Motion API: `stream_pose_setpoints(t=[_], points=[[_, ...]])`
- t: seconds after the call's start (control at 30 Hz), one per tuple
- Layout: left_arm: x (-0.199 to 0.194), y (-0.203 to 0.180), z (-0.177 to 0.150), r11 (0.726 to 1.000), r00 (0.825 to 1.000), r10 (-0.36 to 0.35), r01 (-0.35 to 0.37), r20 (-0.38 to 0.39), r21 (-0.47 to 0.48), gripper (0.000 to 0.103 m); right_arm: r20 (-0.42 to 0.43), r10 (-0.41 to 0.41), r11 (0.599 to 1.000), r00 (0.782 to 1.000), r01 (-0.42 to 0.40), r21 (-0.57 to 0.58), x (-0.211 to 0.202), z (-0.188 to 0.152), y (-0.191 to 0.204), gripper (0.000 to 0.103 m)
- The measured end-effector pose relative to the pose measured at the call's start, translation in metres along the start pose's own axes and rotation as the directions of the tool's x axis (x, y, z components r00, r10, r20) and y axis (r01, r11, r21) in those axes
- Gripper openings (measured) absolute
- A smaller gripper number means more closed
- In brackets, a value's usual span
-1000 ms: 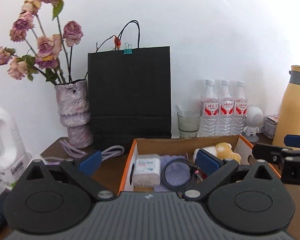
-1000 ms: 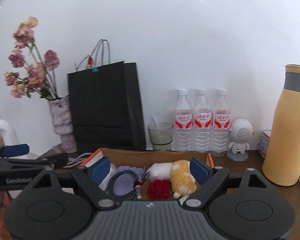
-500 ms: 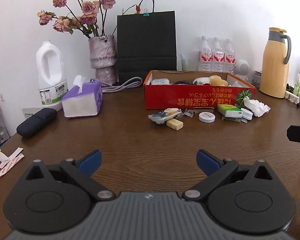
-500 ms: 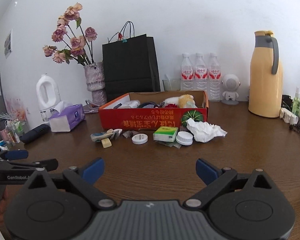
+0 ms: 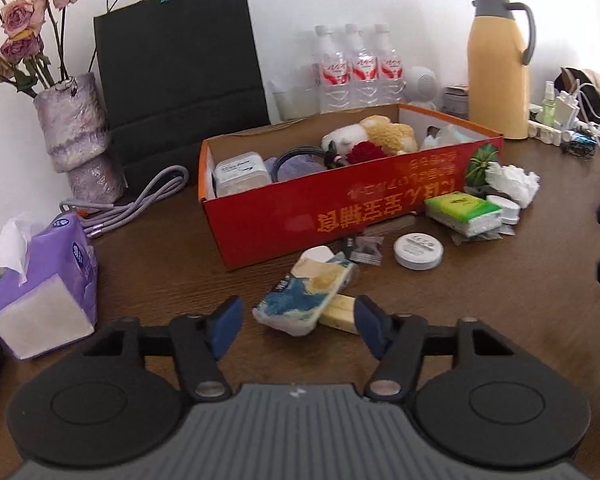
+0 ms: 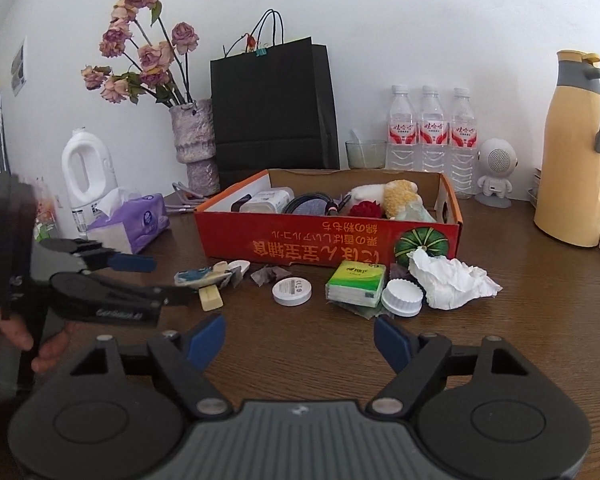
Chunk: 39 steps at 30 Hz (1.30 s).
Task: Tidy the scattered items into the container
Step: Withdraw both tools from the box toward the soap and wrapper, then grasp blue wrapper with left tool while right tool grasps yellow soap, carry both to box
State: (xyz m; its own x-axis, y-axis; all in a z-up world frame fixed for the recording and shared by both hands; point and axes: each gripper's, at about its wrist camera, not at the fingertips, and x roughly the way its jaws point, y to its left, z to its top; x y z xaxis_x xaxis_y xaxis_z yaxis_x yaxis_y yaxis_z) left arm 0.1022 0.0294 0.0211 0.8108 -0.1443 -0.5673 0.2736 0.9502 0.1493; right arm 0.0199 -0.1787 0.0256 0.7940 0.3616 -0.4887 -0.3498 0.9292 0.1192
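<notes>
The red cardboard box (image 5: 340, 216) holds a plush toy, a cable and a white pack. In front of it lie a blue-and-cream packet (image 5: 304, 296), a yellowish bar (image 5: 338, 314), a white round tin (image 6: 292, 292), a green tissue pack (image 6: 356, 288), a white cap (image 6: 402, 300) and crumpled tissue (image 6: 456, 280). My left gripper (image 5: 296, 324) is low over the table, its jaws closing with the near ends of the packet and bar between them, pads not touching. My right gripper (image 6: 300, 338) hovers nearer than the tin, jaws closing on nothing.
A purple tissue box (image 5: 48, 292), a vase of dried roses (image 5: 80, 148), a black paper bag (image 5: 180, 72) and a lilac cable stand left and behind. Water bottles (image 6: 432, 136) and a yellow thermos (image 6: 572, 152) line the wall. A hand (image 6: 4, 328) holds the left gripper.
Both grippers pulled back from over the box, then came down toward the items in front of it. The left jaws narrowed around the packet; the right jaws narrowed slightly.
</notes>
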Motion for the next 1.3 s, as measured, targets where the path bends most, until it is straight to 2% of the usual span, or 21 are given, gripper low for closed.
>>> stream_pose_setpoints(t=[0.13,0.17,0.2,0.23,0.27,0.43,0.53,0.6,0.67,0.73,0.8,0.93,1.0,1.07,1.17,1.3], points=[[0.023,0.020,0.004,0.992,0.994,-0.094,0.090,-0.055,-0.085,0.055,-0.048,0.007,1.000,0.999,-0.009,-0.025,0.016,-0.002,0.006,0.081],[0.024,0.025,0.005,0.987,0.991,-0.118,0.110,-0.061,-0.114,0.046,-0.059,0.011,0.999,0.998,-0.013,-0.035,0.021,-0.002,0.008,0.081],[0.024,0.029,0.005,0.982,0.989,-0.136,0.126,-0.065,-0.143,0.025,-0.067,0.017,0.999,0.998,-0.021,-0.046,0.026,-0.001,0.011,0.081],[0.024,0.033,0.004,0.977,0.987,-0.144,0.131,-0.068,-0.169,0.014,-0.074,0.028,0.998,0.997,-0.032,-0.056,0.031,0.001,0.014,0.081],[0.023,0.036,0.004,0.974,0.988,-0.140,0.124,-0.071,-0.187,0.007,-0.083,0.042,0.997,0.996,-0.048,-0.068,0.038,0.004,0.018,0.081],[-0.006,0.051,0.001,0.948,0.994,-0.108,0.097,-0.020,-0.304,0.006,-0.151,0.122,0.981,0.981,-0.142,-0.133,0.089,0.023,0.049,0.080],[-0.038,0.058,-0.005,0.922,0.998,-0.047,0.058,0.039,-0.383,0.006,-0.183,0.179,0.965,0.967,-0.209,-0.161,0.117,0.030,0.072,0.077],[-0.056,0.062,-0.013,0.907,0.998,-0.009,0.035,0.062,-0.421,0.006,-0.192,0.209,0.943,0.959,-0.249,-0.221,0.130,0.033,0.088,0.065],[-0.068,0.066,-0.023,0.884,0.998,-0.003,0.030,0.059,-0.467,0.006,-0.198,0.216,0.923,0.956,-0.266,-0.277,0.140,0.034,0.097,0.062],[-0.075,0.067,-0.033,0.865,0.999,0.008,0.018,0.049,-0.502,0.006,-0.219,0.203,0.914,0.954,-0.265,-0.308,0.148,0.035,0.100,0.052],[-0.078,0.062,-0.038,0.875,0.999,0.027,-0.007,0.033,-0.484,0.006,-0.250,0.207,0.911,0.946,-0.280,-0.304,0.154,0.036,0.098,0.037],[-0.079,0.054,-0.038,0.892,0.999,0.036,-0.016,0.036,-0.452,0.006,-0.263,0.241,0.909,0.934,-0.312,-0.276,0.157,0.035,0.096,0.033],[-0.079,0.050,-0.036,0.896,0.998,0.039,-0.017,0.041,-0.444,0.006,-0.258,0.232,0.914,0.938,-0.301,-0.272,0.156,0.035,0.095,0.020],[-0.081,0.043,-0.035,0.898,0.998,0.045,-0.021,0.044,-0.439,0.006,-0.246,0.198,0.928,0.949,-0.262,-0.265,0.149,0.035,0.093,0.020],[-0.082,0.032,-0.030,0.906,0.997,0.053,-0.025,0.054,-0.423,0.006,-0.176,0.129,0.955,0.976,-0.170,-0.245,0.129,0.040,0.081,0.020],[-0.082,0.010,-0.008,0.923,0.991,0.083,-0.035,0.109,-0.384,0.006,-0.051,0.002,0.992,0.999,-0.008,-0.129,0.092,0.058,0.041,0.020]])
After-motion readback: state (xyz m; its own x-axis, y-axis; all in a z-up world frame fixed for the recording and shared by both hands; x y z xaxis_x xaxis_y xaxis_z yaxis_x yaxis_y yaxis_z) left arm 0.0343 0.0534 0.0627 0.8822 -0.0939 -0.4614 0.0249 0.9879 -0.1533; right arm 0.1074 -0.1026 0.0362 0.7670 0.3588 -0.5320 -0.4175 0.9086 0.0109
